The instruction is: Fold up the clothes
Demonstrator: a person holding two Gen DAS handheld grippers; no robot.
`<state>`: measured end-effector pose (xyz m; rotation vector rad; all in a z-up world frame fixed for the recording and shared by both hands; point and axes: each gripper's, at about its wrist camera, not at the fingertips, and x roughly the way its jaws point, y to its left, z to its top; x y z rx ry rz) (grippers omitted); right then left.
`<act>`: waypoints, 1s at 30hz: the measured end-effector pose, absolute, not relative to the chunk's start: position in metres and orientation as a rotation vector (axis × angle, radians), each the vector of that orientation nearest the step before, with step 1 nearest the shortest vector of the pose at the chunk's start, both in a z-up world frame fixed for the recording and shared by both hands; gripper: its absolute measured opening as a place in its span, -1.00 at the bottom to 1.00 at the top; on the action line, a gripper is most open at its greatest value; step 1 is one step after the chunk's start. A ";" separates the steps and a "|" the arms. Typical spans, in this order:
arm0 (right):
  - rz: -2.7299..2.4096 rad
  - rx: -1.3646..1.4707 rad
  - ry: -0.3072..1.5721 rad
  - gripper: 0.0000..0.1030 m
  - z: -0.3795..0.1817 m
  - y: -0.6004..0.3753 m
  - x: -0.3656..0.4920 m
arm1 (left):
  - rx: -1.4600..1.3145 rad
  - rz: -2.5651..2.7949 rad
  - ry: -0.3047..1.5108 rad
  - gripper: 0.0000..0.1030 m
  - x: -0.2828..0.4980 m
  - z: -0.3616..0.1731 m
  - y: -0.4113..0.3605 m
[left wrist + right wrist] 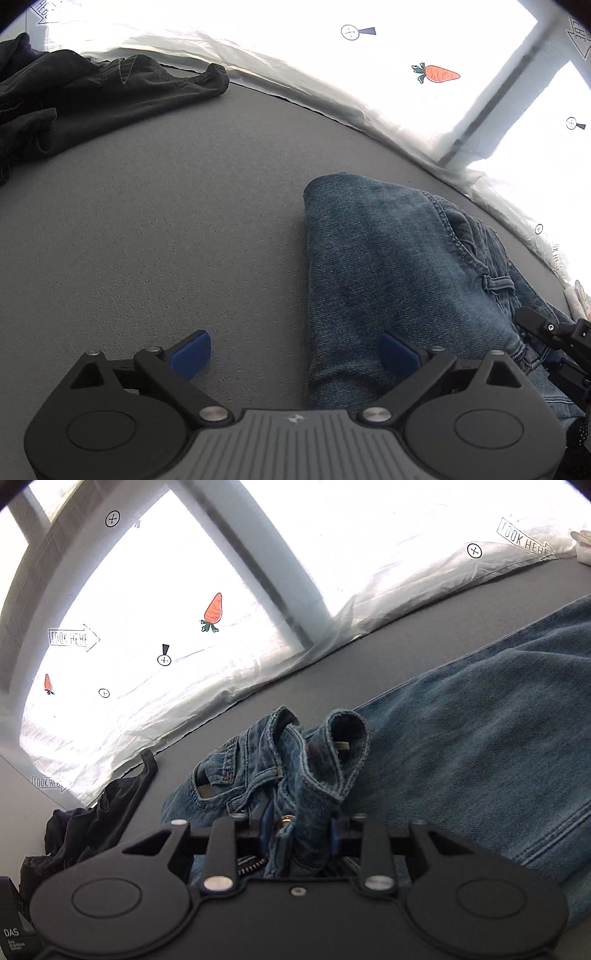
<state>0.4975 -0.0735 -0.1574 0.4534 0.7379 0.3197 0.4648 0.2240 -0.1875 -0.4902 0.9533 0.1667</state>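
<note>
Blue jeans [388, 266] lie folded on the grey table [166, 221], right of centre in the left wrist view. My left gripper [295, 352] is open and empty, straddling the jeans' left edge just above the table. My right gripper [299, 830] is shut on the bunched waistband of the jeans [295, 775], near the button and zipper; the legs [480, 738] stretch away to the right. The right gripper also shows in the left wrist view [554, 336], at the right edge on the jeans.
A dark crumpled garment [74, 99] lies at the table's far left, also in the right wrist view [85, 830]. White sheeting [332, 74] with carrot and marker prints borders the table's far edge. A small white object [583, 546] sits at the far right.
</note>
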 end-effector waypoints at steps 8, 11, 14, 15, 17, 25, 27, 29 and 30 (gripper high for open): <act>0.354 0.283 0.488 -0.80 -0.071 -0.095 0.493 | -0.478 0.210 0.873 0.89 0.453 -0.157 0.199; 0.345 0.267 0.484 -0.80 -0.068 -0.114 0.494 | -0.491 0.231 0.874 0.89 0.451 -0.155 0.189; 0.310 0.302 0.493 -0.81 -0.068 -0.141 0.494 | -0.500 0.246 0.867 0.89 0.448 -0.153 0.182; 0.298 0.289 0.499 -0.81 -0.071 -0.148 0.495 | -0.501 0.252 0.861 0.89 0.447 -0.152 0.180; 0.274 0.264 0.509 -0.81 -0.076 -0.163 0.497 | -0.509 0.271 0.862 0.89 0.448 -0.155 0.176; 0.253 0.344 0.795 -0.63 -0.162 -0.203 0.525 | -0.437 0.380 0.901 0.90 0.453 -0.180 0.155; 0.237 0.442 0.838 -0.42 -0.178 -0.211 0.526 | -0.425 0.387 0.903 0.90 0.452 -0.181 0.156; 0.226 0.558 0.864 -0.17 -0.191 -0.220 0.522 | -0.400 0.392 0.917 0.92 0.454 -0.180 0.157; 0.226 0.616 0.873 -0.09 -0.196 -0.224 0.519 | -0.385 0.392 0.923 0.93 0.454 -0.180 0.157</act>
